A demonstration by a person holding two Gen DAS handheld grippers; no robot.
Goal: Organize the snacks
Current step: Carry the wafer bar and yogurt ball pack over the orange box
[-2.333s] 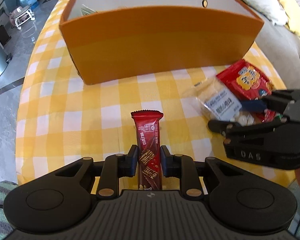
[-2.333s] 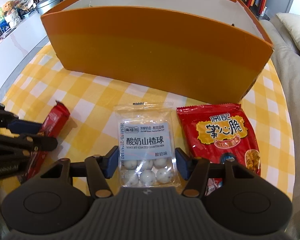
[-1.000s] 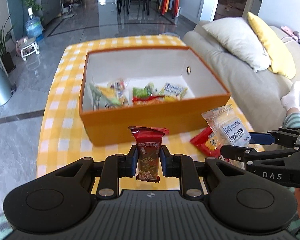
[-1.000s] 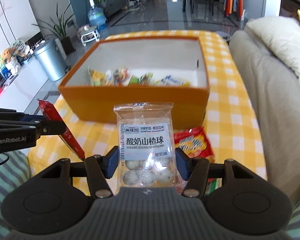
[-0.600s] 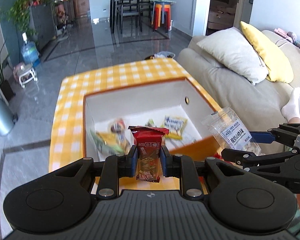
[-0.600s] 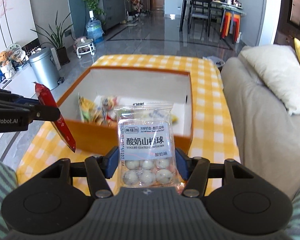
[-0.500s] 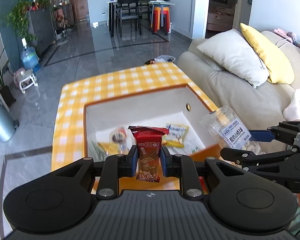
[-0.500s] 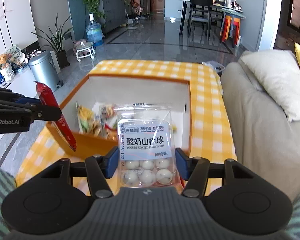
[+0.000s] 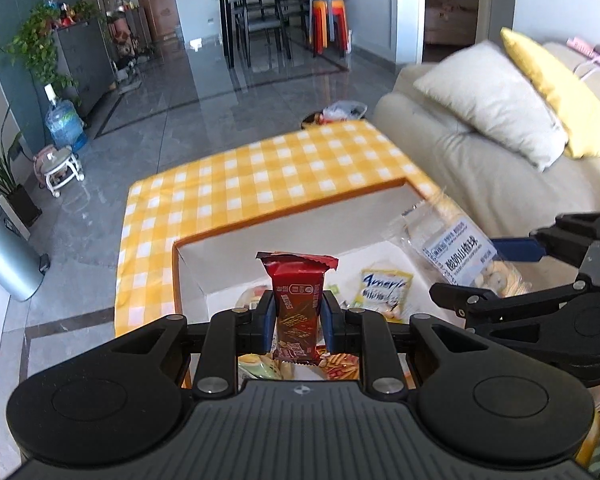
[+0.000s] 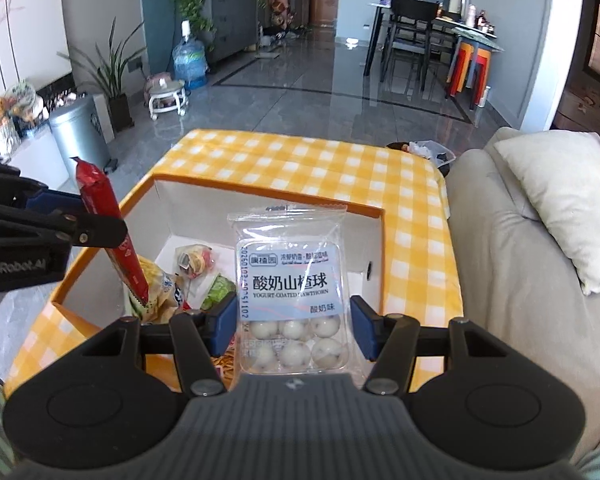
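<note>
My left gripper (image 9: 296, 322) is shut on a dark red snack bar (image 9: 298, 304) that stands upright between its blue pads, held in the air over the near part of the orange box (image 9: 300, 210). To its right, my right gripper (image 10: 293, 322) is shut on a clear bag of yogurt-coated hawthorn balls (image 10: 290, 292), also above the orange box (image 10: 268, 194). The box's white inside holds several snack packets (image 10: 188, 276). From the right wrist view, the left gripper (image 10: 112, 228) with its red snack bar (image 10: 108, 228) hangs over the box's left wall.
The box sits on a table under a yellow checked cloth (image 9: 260, 176). A beige sofa with a white pillow (image 9: 492, 100) and a yellow pillow (image 9: 556, 88) lies to the right. A metal bin (image 9: 4, 256) and a water bottle (image 9: 66, 124) stand on the floor at left.
Both grippers have risen and gone forward with their snacks, from in front of the box to above its open top. The box now fills the lower part of each view.
</note>
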